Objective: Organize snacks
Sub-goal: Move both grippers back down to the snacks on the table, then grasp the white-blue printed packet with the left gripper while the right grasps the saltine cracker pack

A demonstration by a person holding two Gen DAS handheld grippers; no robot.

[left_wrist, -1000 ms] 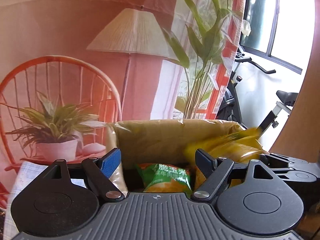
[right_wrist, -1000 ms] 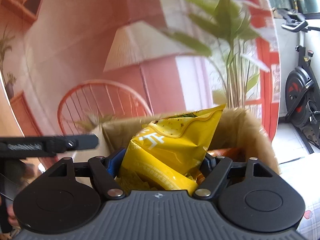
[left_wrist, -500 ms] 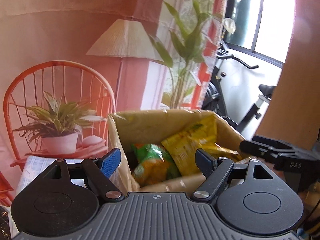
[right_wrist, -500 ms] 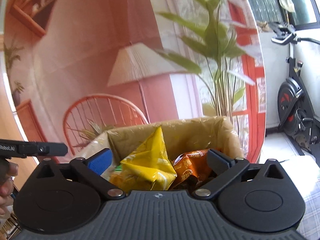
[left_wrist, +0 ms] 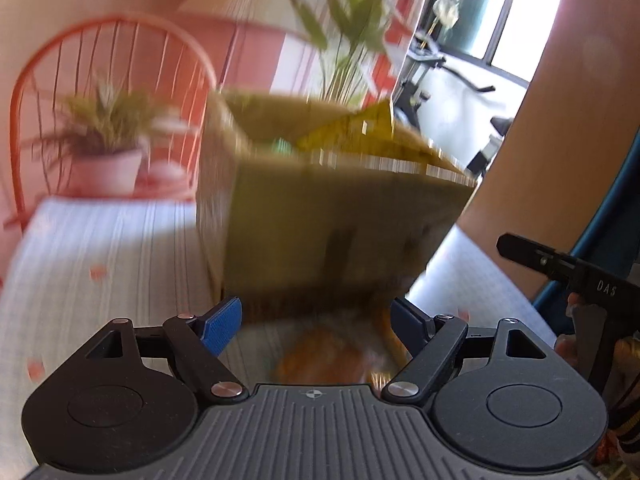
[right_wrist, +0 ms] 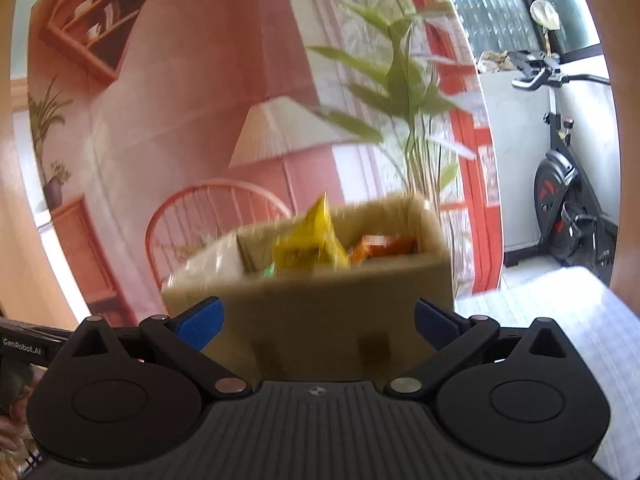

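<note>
1. Two sets of tongs point at one brown cardboard box [right_wrist: 340,312] that stands on a surface with a pale striped cloth [left_wrist: 112,264].
2. Left tongs [left_wrist: 316,320] are spread apart, and nothing is pinched between the blue pads [left_wrist: 222,318].
3. Just past the left tongs, an orange snack bag [left_wrist: 336,354] lies on the cloth, close to the front of the box. It is blurry, so I cannot tell if it touches the box.
4. Right tongs [right_wrist: 318,318] are spread wide. They have just been opening, and nothing is between them now.
5. Inside the box, a yellow snack bag [right_wrist: 310,246] sticks up above the rim.
6. An orange snack bag in the box [right_wrist: 380,246] lies to the right of the yellow one, seen from the right wrist camera.
7. A bit of a green snack bag [right_wrist: 270,270] peeks out low down, to the left of the yellow one.
8. Behind the box hangs a printed backdrop with a lamp [right_wrist: 280,132], an orange chair [left_wrist: 100,72] and a potted plant [left_wrist: 104,136].
9. An exercise bike [right_wrist: 568,184] stands by the window, off to the right.
10. From the left wrist camera, part of the right tool [left_wrist: 568,276] shows at the right edge, with fingers of a hand [left_wrist: 564,346] on it.
</note>
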